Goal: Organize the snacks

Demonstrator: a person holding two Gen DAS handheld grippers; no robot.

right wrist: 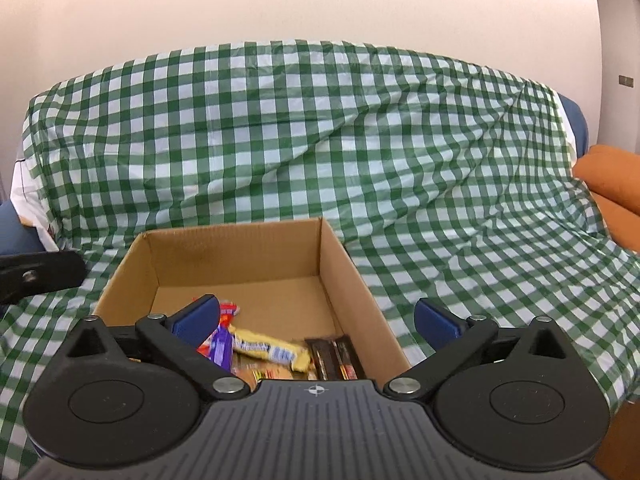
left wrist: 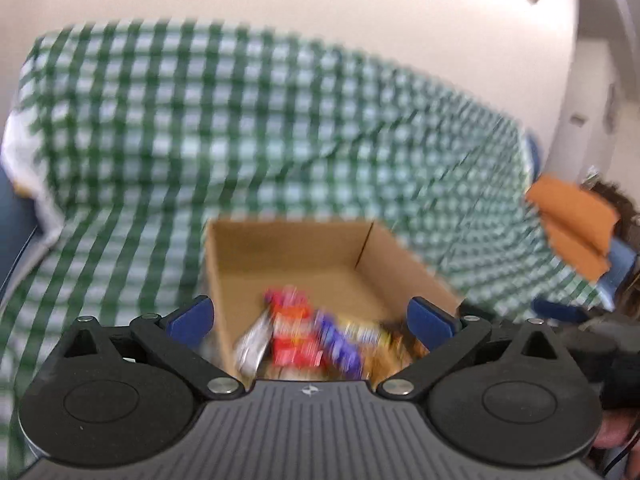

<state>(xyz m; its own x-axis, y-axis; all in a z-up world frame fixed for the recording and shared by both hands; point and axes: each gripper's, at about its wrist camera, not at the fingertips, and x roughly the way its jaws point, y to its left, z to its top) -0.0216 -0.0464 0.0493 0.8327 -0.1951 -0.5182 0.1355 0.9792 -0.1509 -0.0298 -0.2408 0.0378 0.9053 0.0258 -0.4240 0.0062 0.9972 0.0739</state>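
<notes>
Open cardboard box [right wrist: 248,264] resting on a green-and-white checked cloth [right wrist: 360,140] draped over a piece of furniture, with a pale wall [right wrist: 280,0] behind. Flaps absent from sight, inner walls bare, far half of the floor bare.

Seen from the right wrist: right tool [right wrist: 316,322] spread wide, blue fingertips [right wrist: 198,314] far apart, nothing between them; left fingertip over the box interior, right fingertip outside the box's right wall. Snacks piled in the near part of the box: a yellow wrapped bar [right wrist: 272,350] lying at a slant, a purple wrapper [right wrist: 220,346] just to its left, a red-and-orange pack [right wrist: 228,310] partly behind the left fingertip, and dark brown bars [right wrist: 334,358] side by side against the right wall. Orange cushion [right wrist: 612,192] at the right edge, beside the cloth. Black part of the other tool poking in at the left edge.

Seen from the left wrist, heavily blurred: left tool [left wrist: 310,320] likewise spread wide, empty, poised over the near end of the same box [left wrist: 288,248]. Below it, a silver wrapper [left wrist: 252,344], red packs [left wrist: 292,332] and a purple pack [left wrist: 340,340] touching one another; print unreadable. A hand [left wrist: 616,436] at the lower right corner.
</notes>
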